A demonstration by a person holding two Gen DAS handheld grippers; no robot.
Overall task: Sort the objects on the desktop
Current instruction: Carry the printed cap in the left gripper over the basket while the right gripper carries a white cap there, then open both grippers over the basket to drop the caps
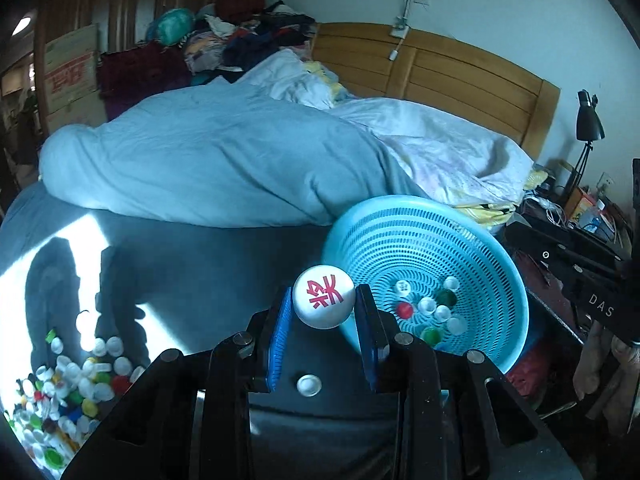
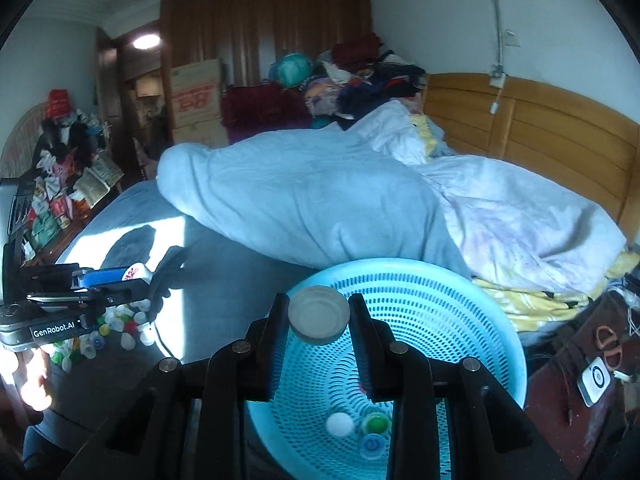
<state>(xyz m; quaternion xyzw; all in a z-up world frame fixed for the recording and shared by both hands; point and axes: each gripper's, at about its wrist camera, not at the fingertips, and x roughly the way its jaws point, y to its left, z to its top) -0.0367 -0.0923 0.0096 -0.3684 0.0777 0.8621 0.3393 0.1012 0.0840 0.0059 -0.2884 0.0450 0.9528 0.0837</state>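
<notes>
Your glossy white plastic cap, perforated smooth plastic basket, matt rumpled cloth quilt, varnished wood headboard.

The left gripper points forward and down, its blue-padded jaws clamped on a white cap. The right gripper, also tilted down, is closed on a clear cap; the left one shows at its nine o'clock.

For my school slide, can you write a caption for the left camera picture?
The left gripper holds a white cap with red writing beside a blue basket of bottle caps.
</notes>
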